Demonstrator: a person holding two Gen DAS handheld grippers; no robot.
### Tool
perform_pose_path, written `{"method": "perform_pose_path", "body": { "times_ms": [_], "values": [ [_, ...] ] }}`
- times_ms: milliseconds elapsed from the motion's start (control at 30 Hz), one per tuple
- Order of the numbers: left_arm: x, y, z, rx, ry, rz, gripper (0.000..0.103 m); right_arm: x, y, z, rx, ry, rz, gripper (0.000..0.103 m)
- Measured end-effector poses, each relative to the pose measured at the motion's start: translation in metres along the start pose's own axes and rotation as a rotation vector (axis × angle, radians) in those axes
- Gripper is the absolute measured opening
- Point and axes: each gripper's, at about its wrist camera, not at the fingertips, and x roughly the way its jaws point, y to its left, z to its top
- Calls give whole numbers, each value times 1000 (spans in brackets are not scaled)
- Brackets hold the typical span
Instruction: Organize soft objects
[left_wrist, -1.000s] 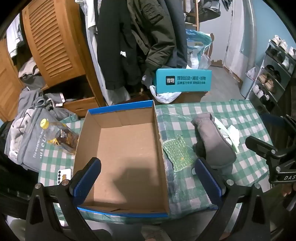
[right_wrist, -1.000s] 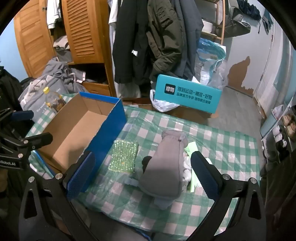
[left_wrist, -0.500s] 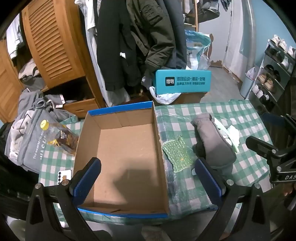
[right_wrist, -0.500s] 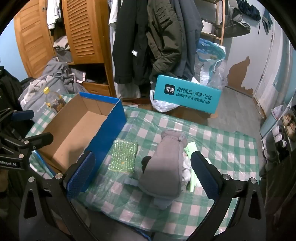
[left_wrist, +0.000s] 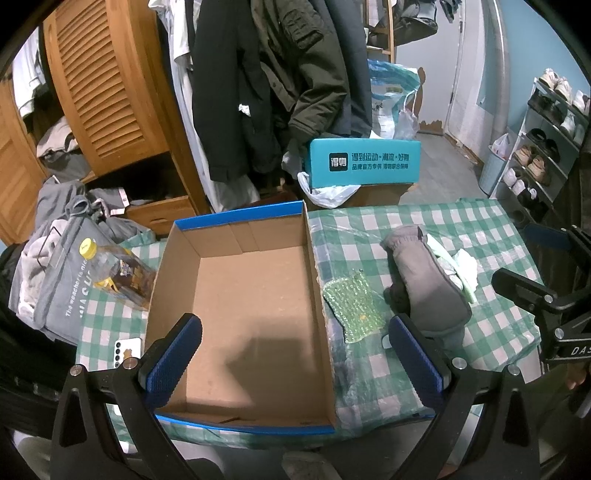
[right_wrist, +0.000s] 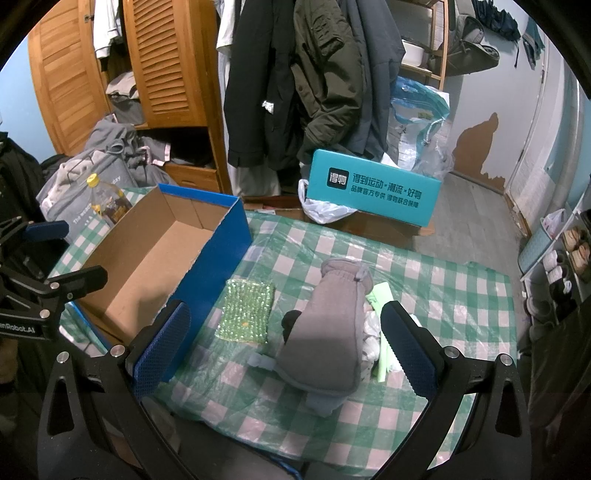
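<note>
Louvered wooden wardrobe (right_wrist: 162, 62), hung coats (right_wrist: 317, 74) — pale blue walls (right_wrist: 480, 99).

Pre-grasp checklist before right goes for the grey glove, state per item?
1. Right gripper open and holding nothing: ok.
2. Grey glove between the open fingers' line of approach: ok, roughly centred.
3. Cardboard box has room: ok, nothing inside.
4. Left gripper clear of the glove: ok, open, over the box.
5. Glove free of neighbours: not ok, it lies partly on the pale green and white items; the bubble wrap pad lies apart.
6. What else sits under the glove: cannot tell.
</note>
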Motion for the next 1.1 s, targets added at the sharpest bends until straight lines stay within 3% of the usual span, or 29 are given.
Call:
{"method": "perform_pose_path", "body": {
  "times_ms": [1100],
  "values": [
    [1,0,-1,-1,3,-4,102,-3,-3,-1,0,-2,-1,101]
  ]
}}
